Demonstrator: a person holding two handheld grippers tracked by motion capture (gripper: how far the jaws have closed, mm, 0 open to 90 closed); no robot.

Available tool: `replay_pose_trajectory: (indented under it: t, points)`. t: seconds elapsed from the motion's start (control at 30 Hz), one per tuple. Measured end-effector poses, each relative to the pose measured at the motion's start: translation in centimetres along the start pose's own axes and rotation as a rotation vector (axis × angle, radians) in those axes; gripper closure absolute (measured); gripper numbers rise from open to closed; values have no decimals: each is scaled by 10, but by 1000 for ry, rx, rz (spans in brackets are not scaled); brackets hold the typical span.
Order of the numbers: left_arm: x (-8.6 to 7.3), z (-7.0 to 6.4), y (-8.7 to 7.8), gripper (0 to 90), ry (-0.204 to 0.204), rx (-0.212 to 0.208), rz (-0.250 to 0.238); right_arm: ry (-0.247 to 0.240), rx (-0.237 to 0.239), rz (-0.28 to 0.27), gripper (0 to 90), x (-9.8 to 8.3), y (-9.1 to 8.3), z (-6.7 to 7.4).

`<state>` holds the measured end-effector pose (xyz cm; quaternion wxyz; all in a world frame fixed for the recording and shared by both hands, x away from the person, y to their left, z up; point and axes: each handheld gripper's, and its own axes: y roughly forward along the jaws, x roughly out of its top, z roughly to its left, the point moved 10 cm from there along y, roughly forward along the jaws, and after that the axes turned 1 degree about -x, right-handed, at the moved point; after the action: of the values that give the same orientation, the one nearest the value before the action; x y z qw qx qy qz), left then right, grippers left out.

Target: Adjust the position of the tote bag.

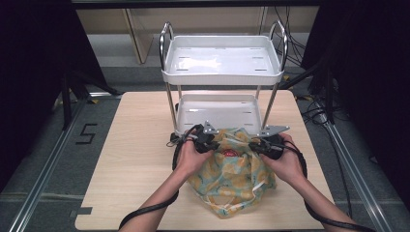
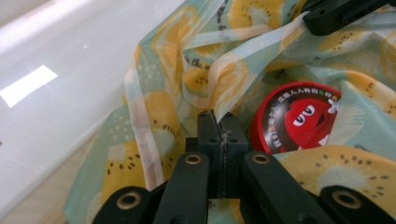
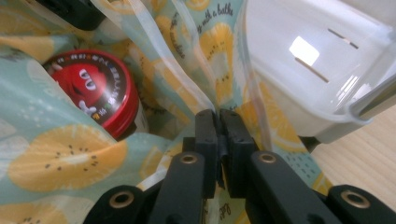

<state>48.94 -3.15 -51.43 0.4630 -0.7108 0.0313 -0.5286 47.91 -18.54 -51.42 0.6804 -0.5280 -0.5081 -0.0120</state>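
Note:
A teal cloth bag [image 1: 232,181] printed with yellow fruit slices lies on the wooden table [image 1: 135,159], its mouth facing the cart. Inside the mouth sits a round red tin [image 1: 228,153] with a cartoon face on its lid [image 2: 299,116] [image 3: 91,88]. My left gripper [image 1: 212,143] [image 2: 220,120] is shut on the bag's pale rim strap [image 2: 233,70] at the mouth's left side. My right gripper [image 1: 256,144] [image 3: 218,117] is shut on the pale rim strap [image 3: 187,88] at the right side. The mouth is held apart between them.
A white two-tier cart [image 1: 222,72] with chrome posts stands just behind the bag; its lower tray [image 1: 217,113] [image 3: 317,60] nearly touches the bag's mouth. Bare tabletop stretches to the left and right. Cables trail from both grippers toward the front table edge.

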Motion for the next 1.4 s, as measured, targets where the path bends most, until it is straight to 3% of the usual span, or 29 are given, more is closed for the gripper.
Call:
replay_pose_trajectory:
  t: [0.13,0.23,0.4,0.6,0.7,0.9,0.93,0.97,1.0,1.13,1.3,1.4]
  points:
    - [-1,0,5,895,7,9,20,-1,0,17,854,-6,6,2]
    - [-2,0,8,895,-4,12,39,-12,8,34,789,-10,8,3]
    - [-1,1,7,895,-3,13,56,-26,-8,-15,703,-2,1,4]
    - [0,2,8,896,-7,12,59,-55,-9,-25,632,-2,-9,10]
    - [-3,3,9,895,-8,11,70,-64,-8,-19,650,-5,-11,13]
    - [-13,7,10,895,-19,13,107,-36,18,36,827,-23,-6,15]
    - [-15,8,11,895,-20,18,103,-35,8,22,843,-23,-3,14]
    - [-17,8,12,895,-22,18,116,-41,24,53,862,-26,-4,14]
    - [-18,8,13,895,-20,15,119,-38,19,18,872,-25,1,14]
    - [-27,8,17,895,-23,15,154,-19,38,82,889,-35,5,16]
    - [-37,9,22,895,-34,6,195,-18,50,104,889,-40,8,16]
    - [-40,7,26,895,-17,13,205,-12,44,92,889,-40,11,16]
